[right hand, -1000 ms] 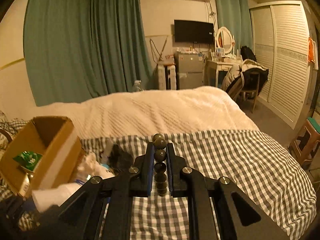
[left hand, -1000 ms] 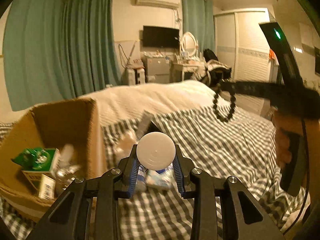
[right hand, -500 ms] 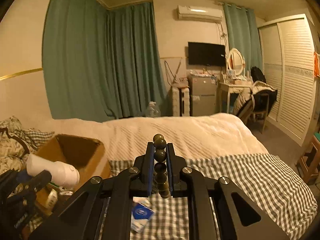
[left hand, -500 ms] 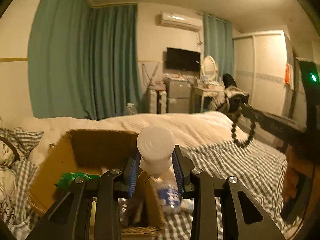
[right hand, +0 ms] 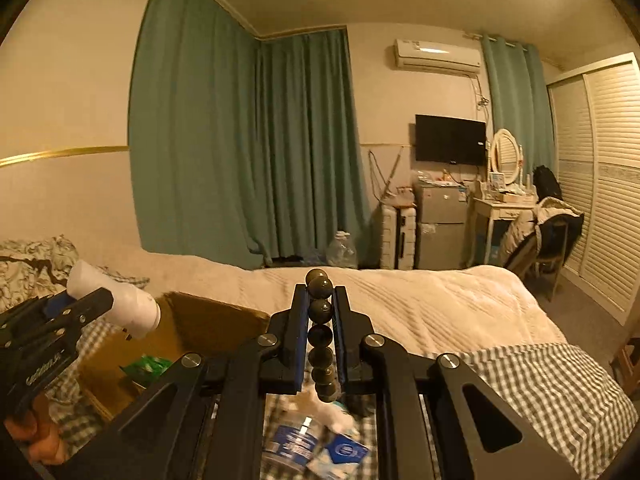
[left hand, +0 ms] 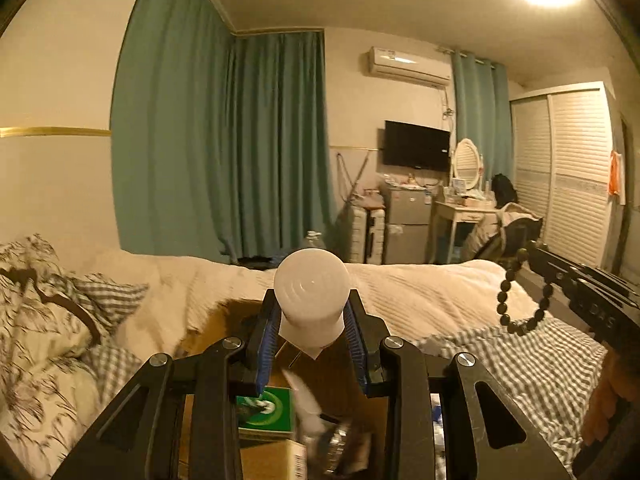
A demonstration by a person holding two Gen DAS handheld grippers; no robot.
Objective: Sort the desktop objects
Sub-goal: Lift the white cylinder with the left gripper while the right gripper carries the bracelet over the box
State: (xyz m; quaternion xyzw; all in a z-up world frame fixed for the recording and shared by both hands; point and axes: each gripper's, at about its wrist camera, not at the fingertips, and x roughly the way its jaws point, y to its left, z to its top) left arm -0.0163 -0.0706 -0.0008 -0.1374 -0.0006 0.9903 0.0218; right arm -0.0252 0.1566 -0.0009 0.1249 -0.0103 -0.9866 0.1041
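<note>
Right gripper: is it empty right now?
No. The right gripper is shut on a dark bead bracelet, whose beads sit lined up between its jaws.

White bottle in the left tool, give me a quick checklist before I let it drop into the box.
1. Left tool shut on the bottle: ok.
2. Bottle over the box opening: ok; in the right wrist view its end hangs above the box.
3. Room in the box: cannot tell; a green packet and blurred items lie inside.
4. Right tool shut on the beads, apart from the box: ok.
5. Beads clear of the bottle's path: ok; they dangle far right in the left wrist view.
</note>
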